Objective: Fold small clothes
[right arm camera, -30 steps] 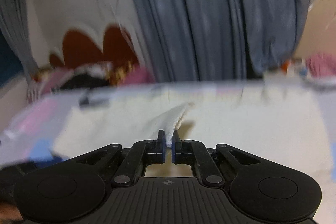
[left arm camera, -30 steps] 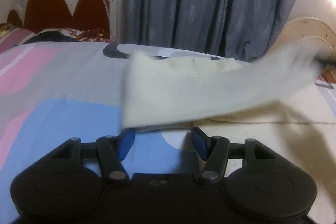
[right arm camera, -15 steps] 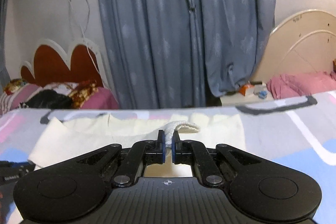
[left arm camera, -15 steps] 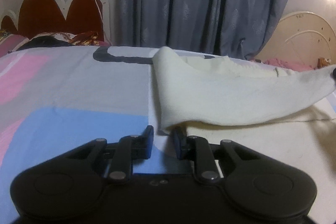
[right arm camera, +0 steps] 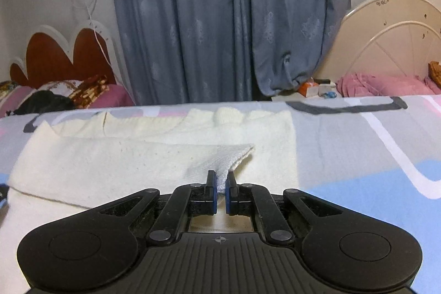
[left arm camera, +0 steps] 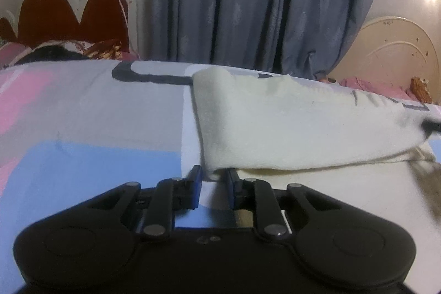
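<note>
Where a second ago the cream garment swung blurred in the air, it now lies folded over itself on the bed. My left gripper has just been closing, its jaws narrowly apart at the fold's corner. My right gripper pinches a corner at 12 o'clock. No writing is readable.

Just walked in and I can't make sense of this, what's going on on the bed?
A person is folding a cream knit garment on a patterned bedsheet, with a two-finger tool in each hand. The right tool is shut on a corner of the garment, which lies folded across the rest of the cloth. The left tool has just been closing at the opposite folded edge; cloth sits between its fingers, but a gap still shows, so it has no firm grip yet.
</note>
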{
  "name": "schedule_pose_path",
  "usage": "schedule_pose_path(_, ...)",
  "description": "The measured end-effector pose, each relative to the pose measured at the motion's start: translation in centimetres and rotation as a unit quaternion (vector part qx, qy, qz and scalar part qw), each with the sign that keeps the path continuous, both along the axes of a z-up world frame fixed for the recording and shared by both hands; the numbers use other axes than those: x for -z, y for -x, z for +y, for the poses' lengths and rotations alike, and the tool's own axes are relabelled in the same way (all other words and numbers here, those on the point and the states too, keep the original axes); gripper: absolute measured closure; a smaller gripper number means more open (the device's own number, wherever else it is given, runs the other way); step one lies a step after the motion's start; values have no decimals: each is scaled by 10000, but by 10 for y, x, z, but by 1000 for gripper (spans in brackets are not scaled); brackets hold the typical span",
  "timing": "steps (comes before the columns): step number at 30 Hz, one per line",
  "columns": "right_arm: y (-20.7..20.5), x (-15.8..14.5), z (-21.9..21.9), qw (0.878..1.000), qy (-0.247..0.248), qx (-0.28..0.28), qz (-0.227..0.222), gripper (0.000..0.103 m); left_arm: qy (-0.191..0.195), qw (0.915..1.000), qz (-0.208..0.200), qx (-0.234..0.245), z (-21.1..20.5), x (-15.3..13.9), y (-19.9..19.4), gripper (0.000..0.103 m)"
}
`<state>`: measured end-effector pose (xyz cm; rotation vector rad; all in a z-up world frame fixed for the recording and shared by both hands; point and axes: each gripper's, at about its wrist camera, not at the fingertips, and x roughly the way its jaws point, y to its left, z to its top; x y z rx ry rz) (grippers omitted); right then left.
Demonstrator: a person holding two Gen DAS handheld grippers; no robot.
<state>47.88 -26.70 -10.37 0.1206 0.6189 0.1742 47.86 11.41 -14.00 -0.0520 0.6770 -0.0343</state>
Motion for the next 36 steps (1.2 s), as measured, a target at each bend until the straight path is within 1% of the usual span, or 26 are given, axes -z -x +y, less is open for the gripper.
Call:
schedule_pose_path(2,8,-10,-6,9992,-100,17,-393,99,-61,10000,39,45,-1,2,0,86)
schedule_pose_path(3,6,-6,-10,9993,-45,50,-364,99,-75,9999,43,53,-2,3,0,86)
schedule_pose_path(4,-4,5,-12,9998,102,142,32,99,-78,9999,46,53,-1,3,-1,86)
schedule_pose_path(5,-9,14,-17,9994,35,247,258,98,-81,9999,55,55,-2,2,-1,86)
schedule_pose_path(7,-6,18,-22,9995,-97,213,226,99,-113,9999,64,79,-2,2,-1,86)
schedule_pose_path(9,-3,18,-21,9995,-120,177,216,99,-131,9999,64,93,-2,3,-1,86)
schedule_pose_path(12,-6,24,-21,9994,-55,136,325,99,-131,9999,70,86,-1,4,-2,86)
schedule_pose_path(15,-2,24,-24,9994,-89,153,289,99,-173,9998,69,102,-3,5,-2,84)
schedule_pose_path(16,0,25,-24,9994,-49,174,304,99,-176,9998,72,117,-2,4,-2,82)
schedule_pose_path(17,-1,27,-23,9991,17,193,366,98,-171,9998,54,86,-2,2,-1,74)
schedule_pose_path(18,-2,31,-23,9989,75,196,425,99,-157,9999,-15,1,-1,-2,1,70)
schedule_pose_path(19,-1,31,-23,9989,103,164,431,98,-106,9998,-151,-44,1,-8,5,67)
schedule_pose_path(20,0,27,-23,9989,148,193,397,98,-3,9994,-329,-53,2,-14,8,58)
schedule_pose_path(22,8,13,-24,9994,157,306,33,93,78,9985,-539,61,-6,-23,5,50)
schedule_pose_path(23,9,8,-22,9997,66,237,-92,92,43,9984,-532,172,-14,-24,0,50)
schedule_pose_path(24,8,7,-17,9999,11,148,-86,92,-20,9985,-457,314,-25,-23,-9,50)
schedule_pose_path(27,-3,17,6,9996,207,-139,140,92,-70,9980,-155,610,-52,-7,-29,50)
schedule_pose_path(28,-7,26,11,9986,350,-184,342,92,-164,9980,-21,618,-55,0,-32,49)
schedule_pose_path(29,-7,32,12,9978,439,-186,468,93,-271,9975,-54,653,-56,4,-31,49)
schedule_pose_path(32,4,23,9,9953,722,-272,592,92,-370,9964,-86,763,-49,4,-22,48)
schedule_pose_path(33,9,20,5,9954,753,-192,557,92,-346,9966,-124,741,-46,1,-21,50)
schedule_pose_path(34,14,16,-2,9966,710,-78,422,92,-270,9970,-182,703,-44,-2,-20,50)
schedule_pose_path(36,27,5,-13,9983,514,254,-60,92,-92,9972,-323,669,-44,-8,-21,50)
